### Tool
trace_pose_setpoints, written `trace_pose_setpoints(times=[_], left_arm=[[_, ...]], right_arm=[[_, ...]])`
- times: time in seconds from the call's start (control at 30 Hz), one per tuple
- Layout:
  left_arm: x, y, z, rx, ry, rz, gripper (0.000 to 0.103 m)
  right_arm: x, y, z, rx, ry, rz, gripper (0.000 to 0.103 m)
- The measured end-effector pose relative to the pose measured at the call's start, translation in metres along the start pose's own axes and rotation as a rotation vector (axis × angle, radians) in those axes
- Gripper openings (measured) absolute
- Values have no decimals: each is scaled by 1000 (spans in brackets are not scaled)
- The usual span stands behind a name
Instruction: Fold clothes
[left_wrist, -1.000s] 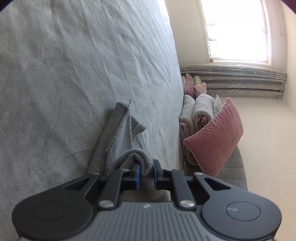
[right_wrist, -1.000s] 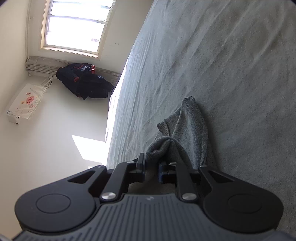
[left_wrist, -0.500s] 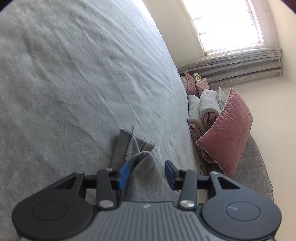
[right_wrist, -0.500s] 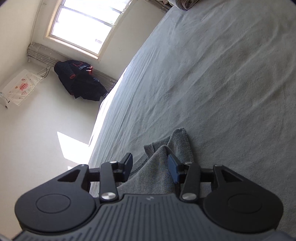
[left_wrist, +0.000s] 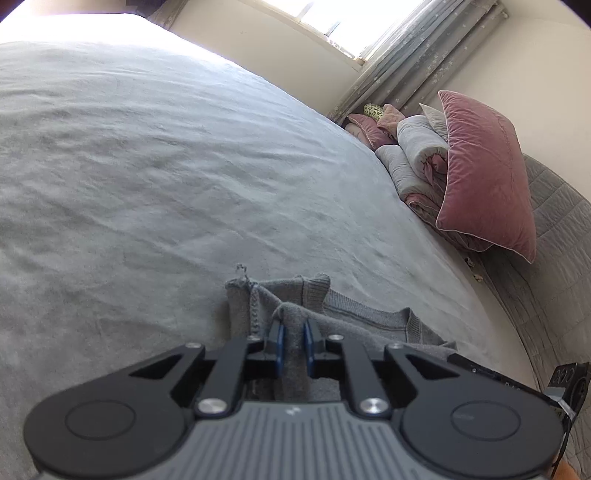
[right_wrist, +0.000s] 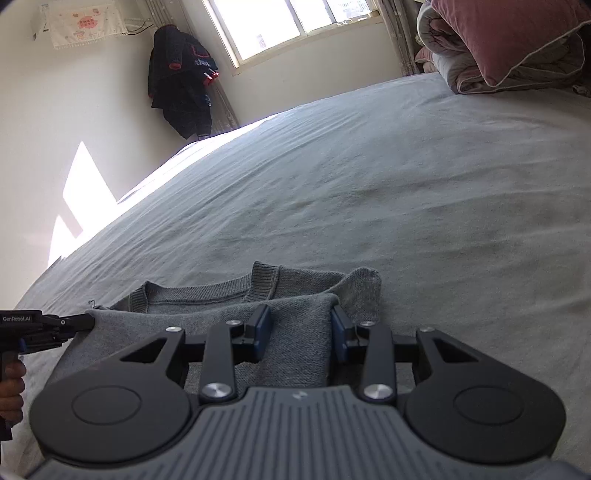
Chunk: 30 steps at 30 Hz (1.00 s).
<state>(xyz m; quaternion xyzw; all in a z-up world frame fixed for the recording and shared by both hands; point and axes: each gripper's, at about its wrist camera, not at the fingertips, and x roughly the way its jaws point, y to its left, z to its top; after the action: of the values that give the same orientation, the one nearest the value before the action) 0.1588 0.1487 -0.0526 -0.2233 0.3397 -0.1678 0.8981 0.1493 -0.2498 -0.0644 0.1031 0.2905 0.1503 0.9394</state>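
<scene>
Since a second ago both views have rolled back toward level: the bed that stood nearly on edge in the picture now lies flat across it, and both pairs of tongs, which had opened partway through, have narrowed again. The grey knitted sweater (right_wrist: 207, 299) lies partly folded on the pale grey bedsheet (right_wrist: 369, 184), at 6 o'clock in both wrist views, its ribbed neckline (right_wrist: 264, 280) toward the far side.

The left tongs (left_wrist: 293, 341) are pinched tight on a raised ridge of the knit at the sweater's left edge; in the right wrist view they come in at 9 o'clock with their tip on that same corner, a hand (right_wrist: 11, 387) below them. The right tongs (right_wrist: 299, 328) stand at a middling width and are closing, with a broad flap of the sweater's right edge between the blue pads (right_wrist: 263, 328); I cannot tell whether the pads press the cloth yet.

This looks like a re-grip between folds: both near corners being taken up for the next turn of the cloth. The next move, I'd judge, needs the right side to bite firmly first, then both hands to lift together and carry the edge evenly toward 12 o'clock so the layers land square.

A pink velvet cushion (left_wrist: 487, 173) and rolled quilts sit well apart at 2 o'clock in the left view.
</scene>
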Motion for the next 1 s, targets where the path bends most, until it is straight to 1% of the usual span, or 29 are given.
trace_pose_setpoints(times=[0.07, 0.1, 0.17, 0.23, 0.33, 0.4, 0.53, 0.63, 0.77, 0.87, 0.93, 1.0], left_arm=[[0, -6, -4, 49, -27, 24, 5], [-2, -11, -6, 81, -45, 42, 5], [-6, -21, -8, 138, -74, 70, 5], [-13, -32, -8, 187, -115, 86, 4], [-16, -39, 1, 201, -146, 93, 4], [-13, -41, 9, 208, -147, 104, 4], [1, -37, 20, 203, -142, 144, 4], [16, -28, 23, 182, -120, 162, 4], [36, -15, 22, 168, -78, 188, 5], [42, -9, 17, 152, -79, 181, 5], [44, -7, 15, 143, -82, 178, 6], [42, -8, 16, 143, -82, 183, 10]], right_arm=[[5, 12, -1, -100, -27, -50, 17], [6, 15, 0, -130, -44, -68, 13], [3, 20, 3, -162, -87, -91, 8], [-2, 24, 6, -186, -130, -105, 7], [0, 28, 17, -207, -165, -115, 7], [3, 28, 23, -211, -178, -123, 6], [18, 22, 31, -191, -177, -146, 6], [31, 19, 36, -183, -168, -156, 6], [53, 17, 36, -213, -120, -177, 6], [67, 12, 36, -204, -61, -183, 6], [69, 9, 37, -189, -42, -178, 6], [68, 7, 39, -177, -31, -177, 7]])
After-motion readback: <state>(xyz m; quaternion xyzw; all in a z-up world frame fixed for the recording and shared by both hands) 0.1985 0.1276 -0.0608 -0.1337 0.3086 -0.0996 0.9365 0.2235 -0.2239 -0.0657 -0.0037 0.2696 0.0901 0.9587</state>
